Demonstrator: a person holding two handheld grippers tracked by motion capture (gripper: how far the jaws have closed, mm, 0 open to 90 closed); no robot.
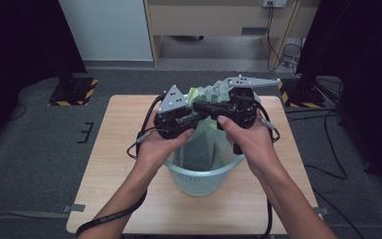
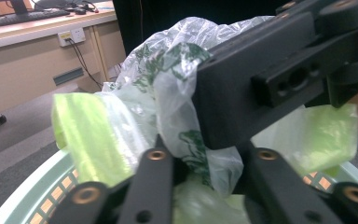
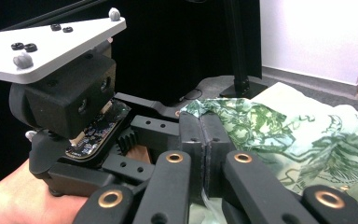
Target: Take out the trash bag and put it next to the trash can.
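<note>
A clear plastic bag with green print lines a pale green basket on the wooden table. Both grippers meet over the basket's far rim, jaws pointing at each other. My left gripper is shut on a bunched fold of the bag, which fills the space between its jaws. My right gripper is shut too, its pads pressed together on a thin edge of the bag in the right gripper view. The basket rim lies just below. The left gripper sits close beside the right one.
The basket stands at the table's middle front, with bare wood on both sides. Black stands with striped bases flank the table's far corners. Cables trail over the grey floor at the right. A wooden desk stands at the back.
</note>
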